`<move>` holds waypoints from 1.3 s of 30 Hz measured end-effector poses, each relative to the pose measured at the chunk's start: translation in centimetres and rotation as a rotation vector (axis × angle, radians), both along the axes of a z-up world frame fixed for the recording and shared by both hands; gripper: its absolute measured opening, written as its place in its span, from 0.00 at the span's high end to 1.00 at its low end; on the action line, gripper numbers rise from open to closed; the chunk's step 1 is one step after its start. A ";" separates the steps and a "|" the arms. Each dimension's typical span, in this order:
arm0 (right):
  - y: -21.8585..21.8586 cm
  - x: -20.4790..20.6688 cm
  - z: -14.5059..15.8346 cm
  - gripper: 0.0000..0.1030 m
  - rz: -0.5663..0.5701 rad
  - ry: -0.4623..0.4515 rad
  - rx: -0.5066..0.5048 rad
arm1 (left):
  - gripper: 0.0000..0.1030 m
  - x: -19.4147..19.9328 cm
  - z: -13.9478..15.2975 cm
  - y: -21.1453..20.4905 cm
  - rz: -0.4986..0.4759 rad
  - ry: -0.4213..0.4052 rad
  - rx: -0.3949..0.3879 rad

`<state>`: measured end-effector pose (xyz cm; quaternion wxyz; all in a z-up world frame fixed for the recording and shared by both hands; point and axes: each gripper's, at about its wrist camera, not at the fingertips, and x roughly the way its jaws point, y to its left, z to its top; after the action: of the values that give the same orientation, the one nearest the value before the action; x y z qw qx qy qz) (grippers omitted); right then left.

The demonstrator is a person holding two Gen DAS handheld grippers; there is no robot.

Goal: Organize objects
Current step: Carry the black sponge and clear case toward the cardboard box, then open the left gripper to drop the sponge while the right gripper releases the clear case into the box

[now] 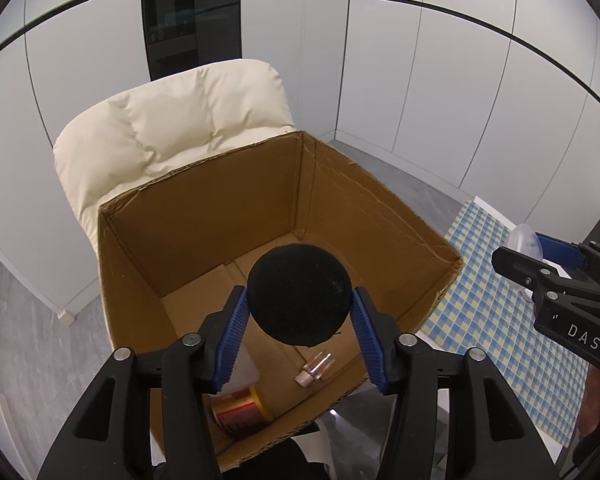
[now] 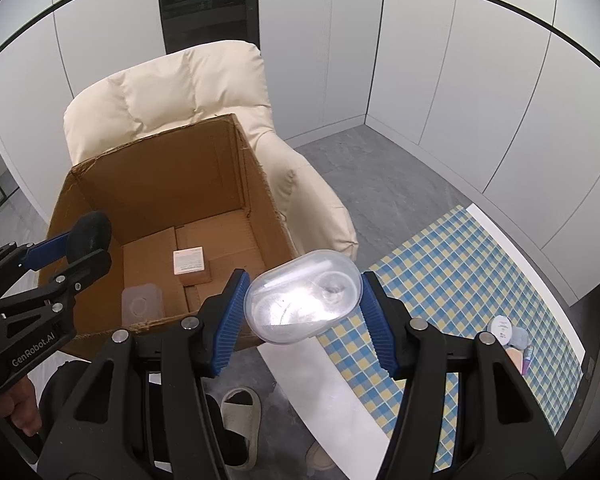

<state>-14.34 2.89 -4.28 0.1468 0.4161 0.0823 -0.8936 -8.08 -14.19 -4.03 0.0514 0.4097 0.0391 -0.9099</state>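
Note:
An open cardboard box [image 1: 384,196] [image 2: 148,156] stands on a cream armchair [image 1: 172,128]. My left gripper [image 1: 300,300] [image 2: 85,246] hangs over the box's near side, its blue pads touching both sides of a black foam ball [image 1: 300,292] [image 2: 90,232] at the fingertips. My right gripper [image 2: 304,294] [image 1: 534,250] is shut on a clear oval plastic container [image 2: 304,296] [image 1: 525,238], just right of the box's near corner. In the box lie a red-and-yellow labelled jar [image 1: 242,406], a small clear piece [image 1: 315,368], a small white-topped box [image 2: 190,265] and a clear square tub [image 2: 140,304].
A table with a blue-and-yellow checked cloth [image 2: 460,276] [image 1: 488,320] stands right of the box, with several small items [image 2: 506,332] near its right edge. A person's slippered feet [image 2: 240,412] are on the grey floor below. White panelled walls stand behind.

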 end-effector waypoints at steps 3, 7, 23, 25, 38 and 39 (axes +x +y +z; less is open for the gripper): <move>-0.7 0.0 0.0 0.43 0.011 0.000 0.000 | 0.35 0.3 0.1 -0.6 0.017 0.001 0.000; -1.5 0.1 0.0 0.43 0.028 0.000 0.000 | 0.18 0.7 0.4 -1.4 0.044 0.014 -0.018; -5.4 0.5 0.0 0.43 0.090 0.001 0.007 | 0.00 2.6 1.7 -4.1 0.110 0.065 -0.057; -5.9 0.5 -0.1 0.43 0.098 0.001 0.007 | 0.00 2.8 1.7 -4.5 0.118 0.066 -0.055; -9.3 1.0 -0.3 0.43 0.155 -0.001 0.008 | 0.00 4.2 1.5 -7.1 0.171 0.058 -0.057; -9.6 1.1 -0.3 0.43 0.160 -0.001 0.008 | 0.00 4.4 1.5 -7.4 0.176 0.058 -0.058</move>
<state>-13.28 -6.74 -4.57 0.2161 0.4091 0.1188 -0.8785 -3.72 -21.57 -2.50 0.1420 0.3764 0.0502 -0.9141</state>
